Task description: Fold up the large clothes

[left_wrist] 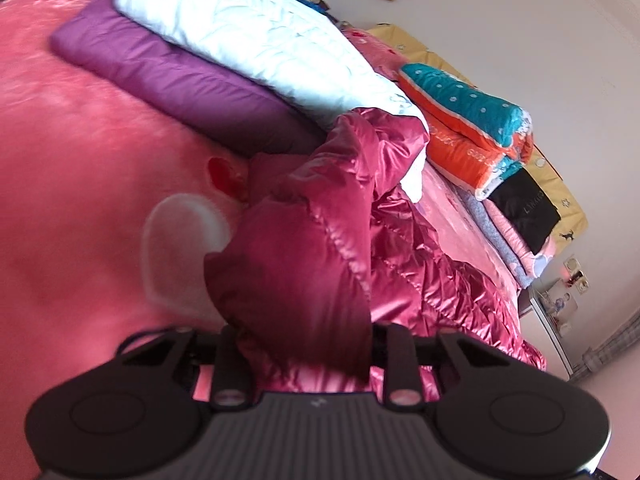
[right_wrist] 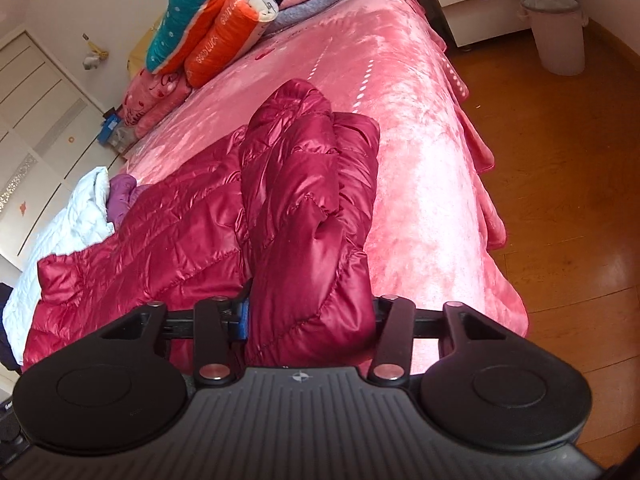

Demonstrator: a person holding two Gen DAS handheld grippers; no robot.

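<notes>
Pinching bunched folds of the glossy quilted crimson down jacket with my left tool and right tool, I am keeping it on the plush pink bed.

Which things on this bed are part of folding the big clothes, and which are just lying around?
Part of the job:
- shiny crimson quilted puffer jacket
- left hand-held gripper, jacket fabric between its jaws
- right hand-held gripper, likewise

Just lying about:
- folded purple padded garment
- white quilted garment
- teal-and-orange folded blanket
- pale plastic bin
</notes>
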